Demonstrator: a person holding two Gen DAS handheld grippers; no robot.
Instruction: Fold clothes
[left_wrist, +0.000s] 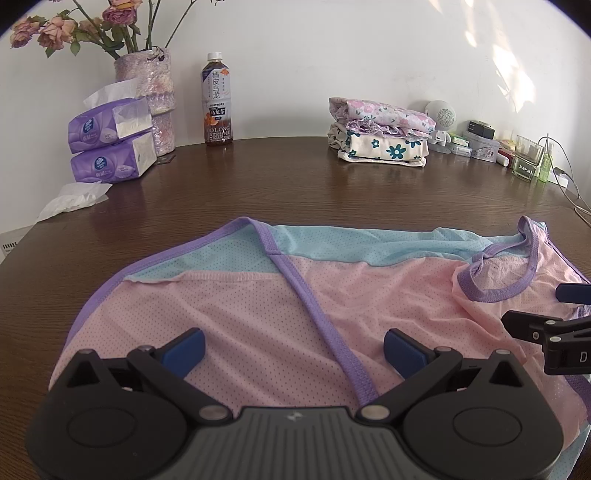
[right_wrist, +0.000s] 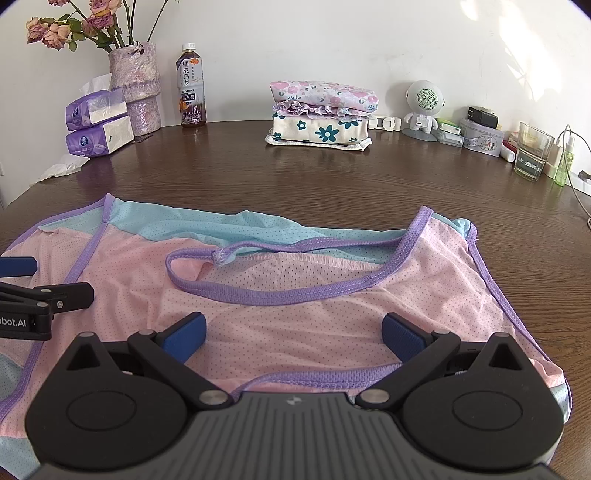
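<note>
Left gripper (left_wrist: 293, 347) and right gripper (right_wrist: 293, 338) hover with jaws spread, empty, over the near half of the pink mesh vest (right_wrist: 295, 295), which lies flat on the brown table (right_wrist: 332, 173). Risk: the twisted purple neckline trim (right_wrist: 221, 255) may bunch, skewing the fold. Far: folded clothes stack (right_wrist: 321, 114).

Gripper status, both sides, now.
Left gripper: open, holding nothing, above the pink mesh top.
Right gripper: open, holding nothing, above the same top.
</note>
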